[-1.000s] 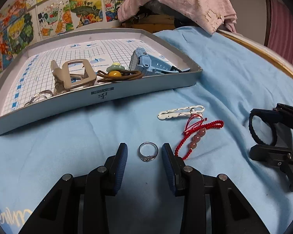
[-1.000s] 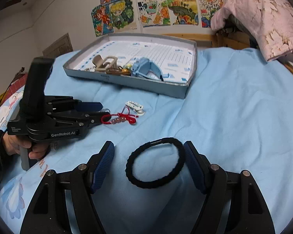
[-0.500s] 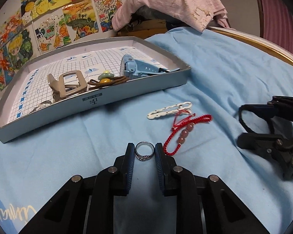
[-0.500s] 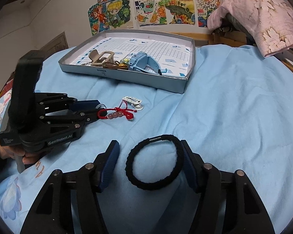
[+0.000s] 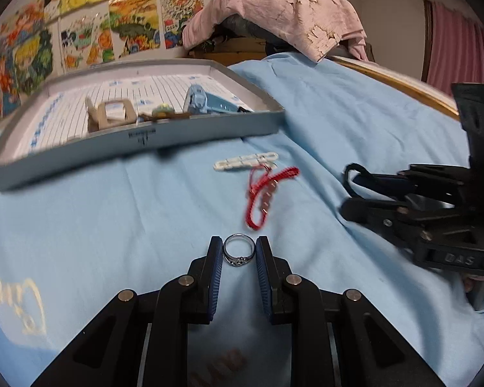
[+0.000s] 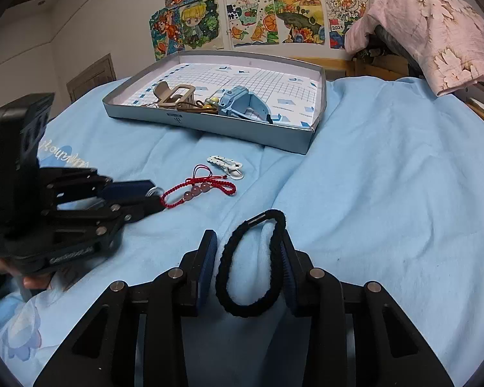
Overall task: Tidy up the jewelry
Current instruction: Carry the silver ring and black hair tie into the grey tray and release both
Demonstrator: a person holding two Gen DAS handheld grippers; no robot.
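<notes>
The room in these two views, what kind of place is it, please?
Most likely a bedroom, perhaps a child's. The jewelry lies on a light blue bedsheet, colorful cartoon drawings cover the wall, and a pink cloth is draped over things at the wooden bed edge.

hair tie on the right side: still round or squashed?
Squashed. The hair tie is pinched into a narrow loop between the right gripper fingers, blue sheet bunched inside it.

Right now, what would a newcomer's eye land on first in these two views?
The left gripper fingers pinch a silver ring low in the left wrist view. The right gripper squeezes a black hair tie. Between them on the blue sheet lies a red bead bracelet.
</notes>
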